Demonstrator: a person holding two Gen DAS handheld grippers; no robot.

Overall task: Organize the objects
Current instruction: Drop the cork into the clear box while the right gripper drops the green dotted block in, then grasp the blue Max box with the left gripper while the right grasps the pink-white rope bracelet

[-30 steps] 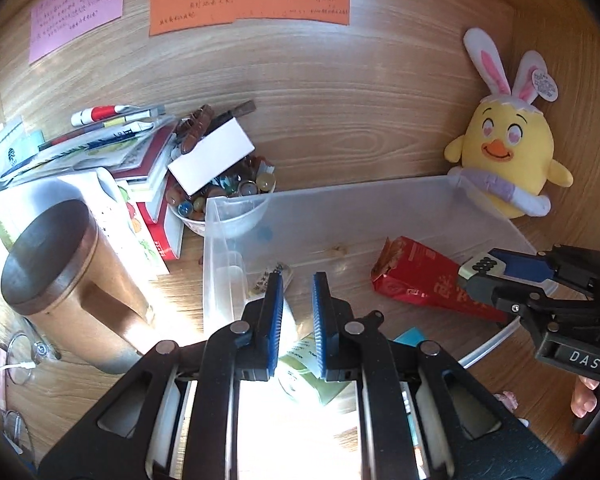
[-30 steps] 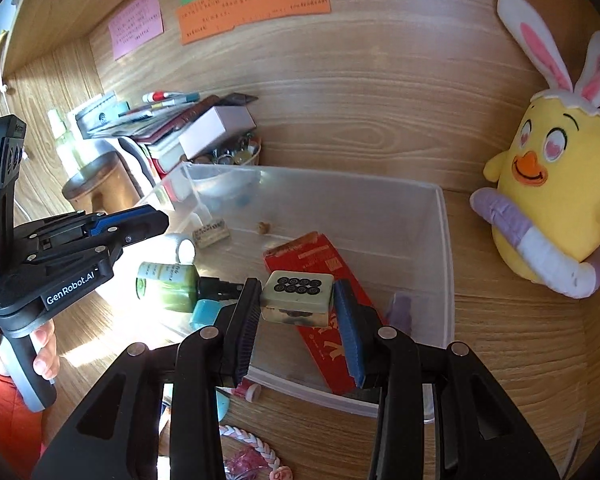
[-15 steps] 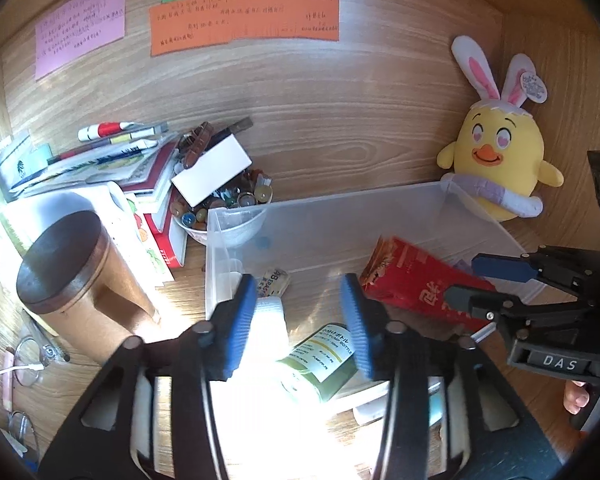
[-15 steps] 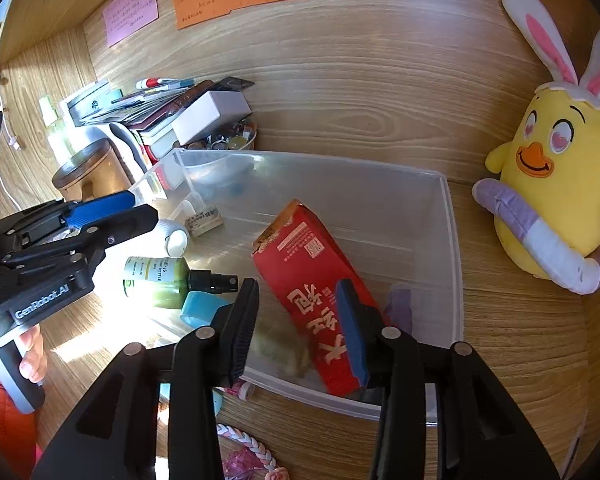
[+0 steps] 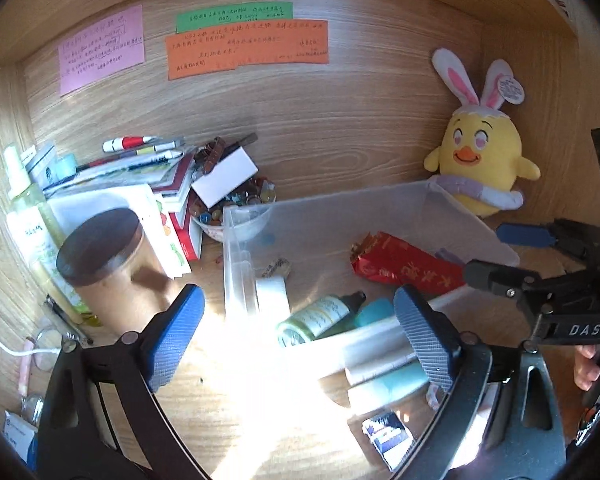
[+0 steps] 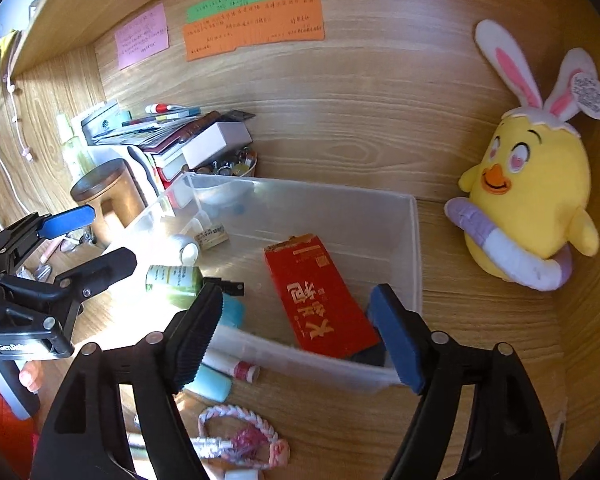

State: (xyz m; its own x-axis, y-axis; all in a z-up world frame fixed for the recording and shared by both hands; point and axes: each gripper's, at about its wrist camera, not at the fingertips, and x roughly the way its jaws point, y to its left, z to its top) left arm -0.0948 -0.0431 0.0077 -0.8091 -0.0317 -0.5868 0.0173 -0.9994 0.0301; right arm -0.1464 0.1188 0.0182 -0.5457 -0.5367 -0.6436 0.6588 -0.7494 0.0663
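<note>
A clear plastic bin (image 6: pixel 416 248) (image 5: pixel 236 256) stands on the wooden desk. Inside lie a red packet (image 6: pixel 320 300) (image 5: pixel 404 264), a green spray bottle (image 6: pixel 176 280) (image 5: pixel 316 316), a small white bottle (image 6: pixel 186 246) and a teal item (image 5: pixel 374 312). My left gripper (image 5: pixel 300 332) is wide open and empty, in front of the bin's near left corner. My right gripper (image 6: pixel 296 332) is wide open and empty, above the bin's near wall; it shows in the left wrist view (image 5: pixel 512 252).
A yellow plush chick (image 6: pixel 528 200) sits right of the bin. A brown lidded jar (image 5: pixel 104 264), stacked books (image 5: pixel 140 176) and a bowl of beads (image 5: pixel 236 208) stand to the left. A lip balm tube (image 6: pixel 232 366), teal tube (image 6: pixel 212 384) and braided bracelet (image 6: pixel 244 432) lie in front.
The right gripper let go of the small tile it held, opened wide and pulled back. The left gripper went from nearly shut to wide open and drew back.
</note>
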